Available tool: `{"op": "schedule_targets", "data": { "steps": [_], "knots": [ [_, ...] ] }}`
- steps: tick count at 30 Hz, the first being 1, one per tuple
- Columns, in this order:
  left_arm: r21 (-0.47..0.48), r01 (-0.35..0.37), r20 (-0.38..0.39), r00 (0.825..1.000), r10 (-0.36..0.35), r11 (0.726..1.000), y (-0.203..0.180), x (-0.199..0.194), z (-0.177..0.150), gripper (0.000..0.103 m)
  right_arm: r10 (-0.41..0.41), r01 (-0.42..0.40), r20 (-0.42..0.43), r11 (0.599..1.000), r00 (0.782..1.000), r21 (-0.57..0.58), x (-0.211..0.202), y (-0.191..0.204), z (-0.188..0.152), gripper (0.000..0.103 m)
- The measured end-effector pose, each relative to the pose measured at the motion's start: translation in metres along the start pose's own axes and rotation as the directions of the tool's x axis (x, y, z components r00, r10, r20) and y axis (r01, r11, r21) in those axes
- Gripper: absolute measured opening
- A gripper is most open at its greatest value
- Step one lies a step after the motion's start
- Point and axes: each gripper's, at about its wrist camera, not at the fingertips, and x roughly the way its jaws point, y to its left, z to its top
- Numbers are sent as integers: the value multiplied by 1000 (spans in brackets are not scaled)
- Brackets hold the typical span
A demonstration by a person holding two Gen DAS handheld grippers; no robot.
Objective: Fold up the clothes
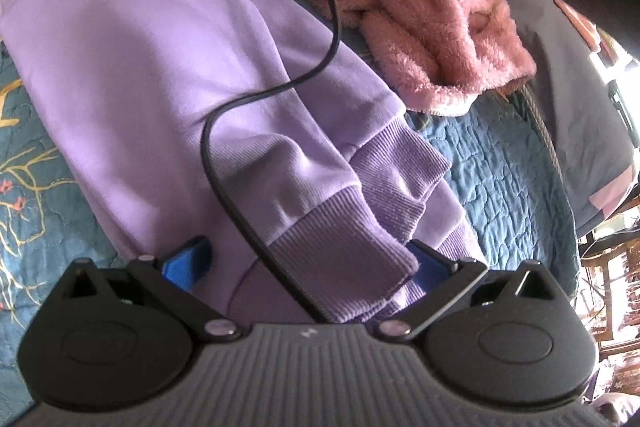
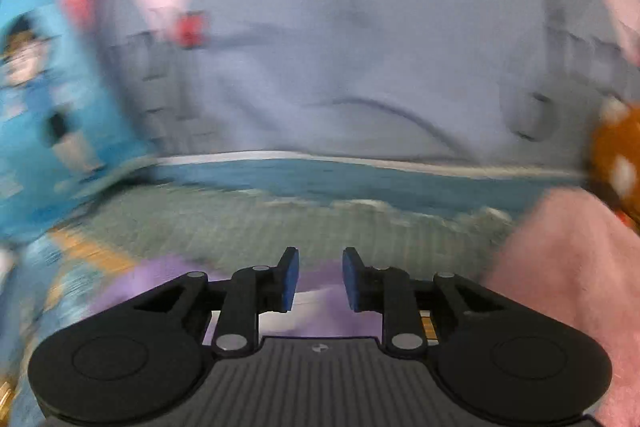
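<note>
A lilac sweatshirt (image 1: pixel 152 75) lies on the blue quilted bedspread (image 1: pixel 492 179), sleeves folded in, ribbed cuffs (image 1: pixel 384 171) toward the camera. My left gripper (image 1: pixel 308 259) stands wide open over the nearest cuff and hem; the ribbed cloth lies between its blue pads (image 1: pixel 188 259) without being pinched. A black cable (image 1: pixel 248 99) snakes across the sweatshirt. In the blurred right wrist view, my right gripper (image 2: pixel 320 279) is open with a narrow gap, nothing between its pads (image 2: pixel 290 279), above a lilac patch of the sweatshirt (image 2: pixel 320 311).
A fluffy pink garment (image 1: pixel 432 11) lies crumpled beyond the sweatshirt; pink fabric (image 2: pixel 568 287) also fills the lower right of the right wrist view. A grey-blue cover (image 2: pixel 340 47) rises behind the bed edge, with a blue printed cloth (image 2: pixel 48 99) at left.
</note>
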Motion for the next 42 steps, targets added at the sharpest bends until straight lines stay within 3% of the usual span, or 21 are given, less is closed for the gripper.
{"op": "schedule_targets", "data": {
  "steps": [2,5,10,11,12,13,16,21,24,26,30,34,37,39,42],
  "knots": [
    [-2,1,-1,1000,-1,1000,-2,2,1,103,156,-161,-73,985,985,-60,2,24,0,32],
    [2,3,-3,1000,-3,1000,-3,4,2,103,247,-267,-156,956,956,-125,12,63,-2,32],
    [2,16,-6,1000,-16,1000,-4,5,2,103,245,-290,-277,948,929,-132,40,95,-16,31],
    [-1,21,-7,1000,-21,1000,-3,5,2,103,234,-280,-292,952,927,-124,44,96,-20,26],
    [-4,25,-9,1000,-25,1000,-3,6,3,103,227,-269,-279,956,933,-120,42,96,-21,21],
    [-6,28,-9,1000,-28,1000,-4,7,3,103,221,-258,-266,959,938,-116,41,96,-22,6],
    [-11,35,-10,999,-36,999,-4,8,3,103,229,-250,-202,965,952,-81,28,90,-22,4],
    [-24,51,-11,999,-51,998,-4,8,4,103,100,-108,-82,989,992,-98,2,72,-19,4],
    [-16,58,-12,998,-58,998,-6,8,4,103,-54,23,-170,984,984,-179,26,67,-27,4],
    [2,50,-15,999,-50,999,-8,8,3,103,-88,51,-210,983,974,-174,38,66,-30,4],
    [3,52,-21,998,-52,999,-9,9,4,103,-4,-3,-178,999,984,-37,32,61,-23,5],
    [-12,72,-23,997,-73,997,-7,8,5,103,-3,3,-3,996,1000,93,5,52,-10,17],
    [-14,85,-25,996,-85,996,-8,8,5,103,95,-97,33,994,995,51,-4,59,-4,17],
    [-7,81,-26,996,-81,997,-10,9,5,103,191,-191,4,982,982,16,-3,72,-3,17],
    [2,74,-27,997,-73,997,-12,10,4,103,172,-174,-35,978,985,-112,2,103,-5,28]
  ]
}}
